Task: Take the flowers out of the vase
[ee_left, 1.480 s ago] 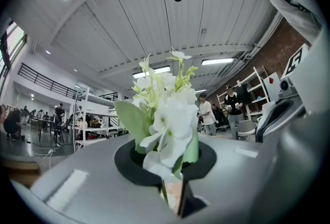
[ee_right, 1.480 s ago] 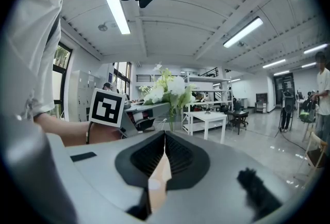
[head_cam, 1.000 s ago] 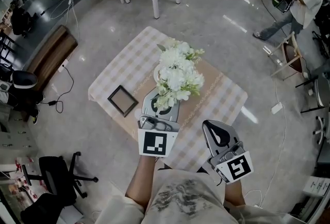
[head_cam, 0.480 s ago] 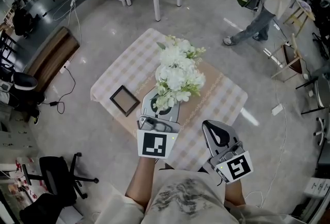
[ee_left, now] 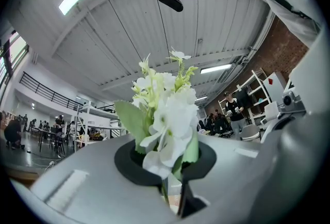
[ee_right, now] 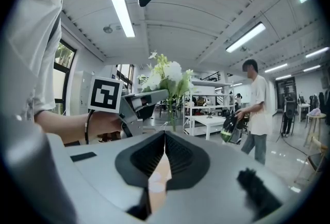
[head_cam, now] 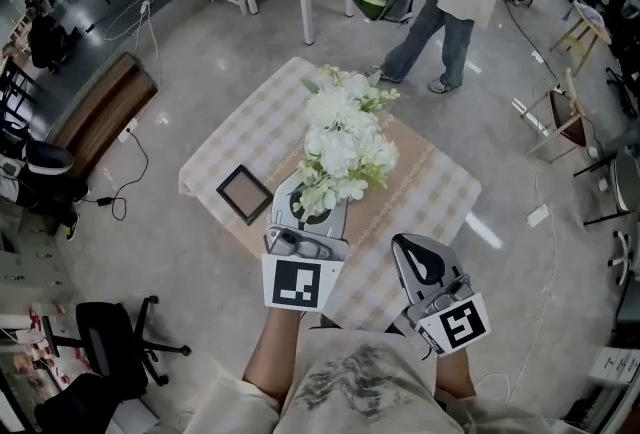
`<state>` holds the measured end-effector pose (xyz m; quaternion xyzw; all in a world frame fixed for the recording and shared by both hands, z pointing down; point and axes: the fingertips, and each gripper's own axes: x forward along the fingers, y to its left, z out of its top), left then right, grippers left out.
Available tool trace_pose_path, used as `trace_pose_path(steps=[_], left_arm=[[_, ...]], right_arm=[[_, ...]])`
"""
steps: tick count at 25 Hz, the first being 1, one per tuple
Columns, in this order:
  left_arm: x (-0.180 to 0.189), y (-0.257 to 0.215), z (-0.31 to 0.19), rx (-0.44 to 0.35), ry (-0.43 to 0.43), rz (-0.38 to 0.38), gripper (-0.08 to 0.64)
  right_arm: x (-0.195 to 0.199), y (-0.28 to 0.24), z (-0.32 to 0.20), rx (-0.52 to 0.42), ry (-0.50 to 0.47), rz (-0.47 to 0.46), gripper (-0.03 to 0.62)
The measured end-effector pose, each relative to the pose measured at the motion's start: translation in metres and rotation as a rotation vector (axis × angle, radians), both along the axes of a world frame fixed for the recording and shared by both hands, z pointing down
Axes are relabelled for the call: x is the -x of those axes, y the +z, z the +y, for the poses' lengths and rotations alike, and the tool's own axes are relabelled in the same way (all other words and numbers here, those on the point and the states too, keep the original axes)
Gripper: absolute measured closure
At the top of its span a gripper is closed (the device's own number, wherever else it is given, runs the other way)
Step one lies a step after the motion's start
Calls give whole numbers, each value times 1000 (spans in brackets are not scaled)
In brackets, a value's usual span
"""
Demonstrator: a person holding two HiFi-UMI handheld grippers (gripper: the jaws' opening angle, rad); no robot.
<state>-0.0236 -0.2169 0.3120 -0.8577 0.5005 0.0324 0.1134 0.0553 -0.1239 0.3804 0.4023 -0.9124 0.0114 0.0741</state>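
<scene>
The left gripper is clamped on the lower stems of the white flowers, its jaws nearly together with green stem and a leaf pinched in the slot, above the checked table. The bunch stands over the table's middle, and the vase itself cannot be made out under the blooms. The lift is best run straight up along the stems, without tilt, so that a vase below is not dragged over towards the picture frame. The right gripper, jaws together on nothing, hangs near and could steady the vase. Keep the pinch firm, since thin stems slip easily.
</scene>
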Motion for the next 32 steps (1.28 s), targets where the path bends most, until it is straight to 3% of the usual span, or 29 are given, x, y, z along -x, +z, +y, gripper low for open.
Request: trace_pose_path(steps=[13, 32], left_arm=[[4, -5, 13, 4, 6, 17, 503], [14, 35, 31, 107, 9, 21, 503]], right_arm=[[3, -5, 6, -6, -3, -1, 577], [9, -6, 7, -14, -16, 3, 577]])
